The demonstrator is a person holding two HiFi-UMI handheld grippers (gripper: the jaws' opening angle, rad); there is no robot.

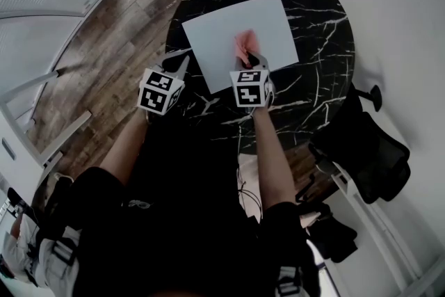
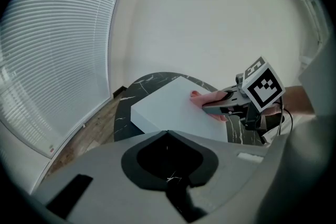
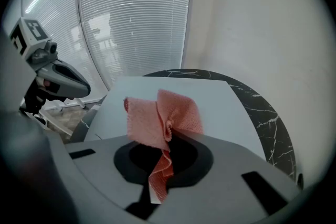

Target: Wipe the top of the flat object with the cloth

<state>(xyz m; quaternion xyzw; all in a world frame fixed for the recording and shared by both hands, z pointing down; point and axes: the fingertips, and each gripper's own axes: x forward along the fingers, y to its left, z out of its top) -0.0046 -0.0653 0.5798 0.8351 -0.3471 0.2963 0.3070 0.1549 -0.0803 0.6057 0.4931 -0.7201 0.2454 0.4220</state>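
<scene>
Now the right gripper [image 1: 248,58] is clenched on a pink cloth [image 3: 163,113], which fans out over the near edge of the white board [image 1: 215,31] lying flat on the round black marble table [image 1: 316,24]. The left gripper [image 1: 177,63] hovers just beside the board's left corner, jaws together and holding nothing.

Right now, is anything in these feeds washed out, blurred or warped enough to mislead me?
Head view: strong fisheye bends the round table; the white flat object is evenly lit but shows no surface detail. Left gripper view: black corners, blinds curved, close foreground soft. Right gripper view: cloth sharp, ceiling-light reflections streak the blinds.
</scene>
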